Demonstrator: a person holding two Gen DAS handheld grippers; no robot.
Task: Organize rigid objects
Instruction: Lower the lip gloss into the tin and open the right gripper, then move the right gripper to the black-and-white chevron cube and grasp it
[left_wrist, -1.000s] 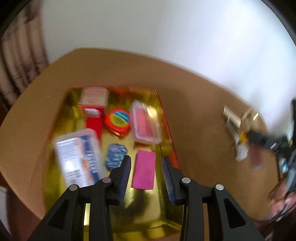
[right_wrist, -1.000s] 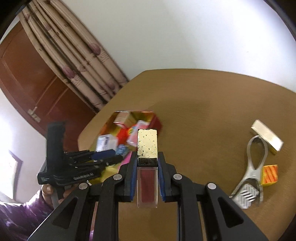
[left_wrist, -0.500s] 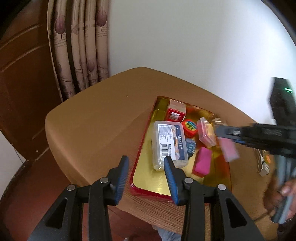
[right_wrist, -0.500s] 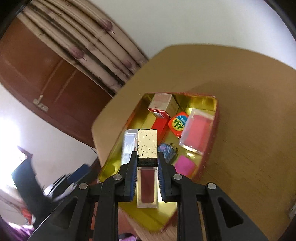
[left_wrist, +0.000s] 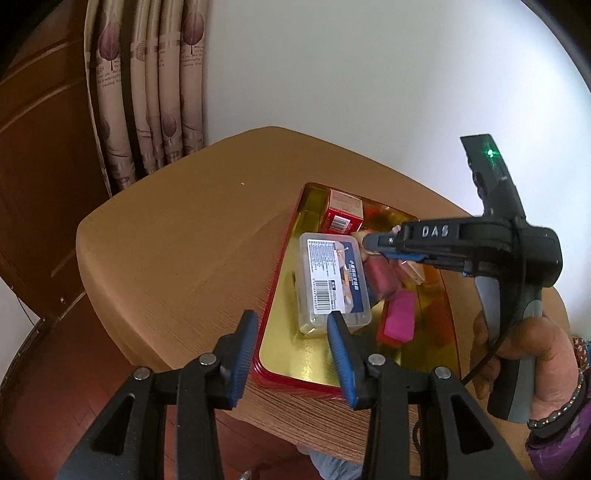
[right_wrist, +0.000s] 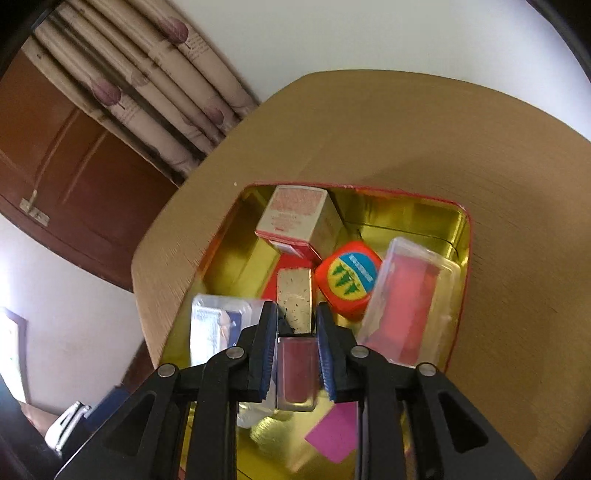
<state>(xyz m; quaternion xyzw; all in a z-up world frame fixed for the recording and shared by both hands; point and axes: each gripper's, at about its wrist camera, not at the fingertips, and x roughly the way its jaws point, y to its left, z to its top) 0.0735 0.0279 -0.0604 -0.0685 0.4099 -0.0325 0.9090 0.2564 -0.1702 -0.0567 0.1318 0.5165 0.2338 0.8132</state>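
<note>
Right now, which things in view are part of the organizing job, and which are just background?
Job:
- right gripper, shut on the lip gloss tube
- gold tin tray
- in the tray: clear labelled case, red carton, orange round item, pink-filled clear box, magenta block
- left gripper, jaws open, empty

Background:
- table
- curtain
- door

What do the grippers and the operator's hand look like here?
Both grippers, left and right, are black plastic with blue ribbed pads and silver pivot pins. The right one is embossed "DAS", shows a green light and trails a black cable. The hand wears a beaded bracelet and purple sleeve.
</note>
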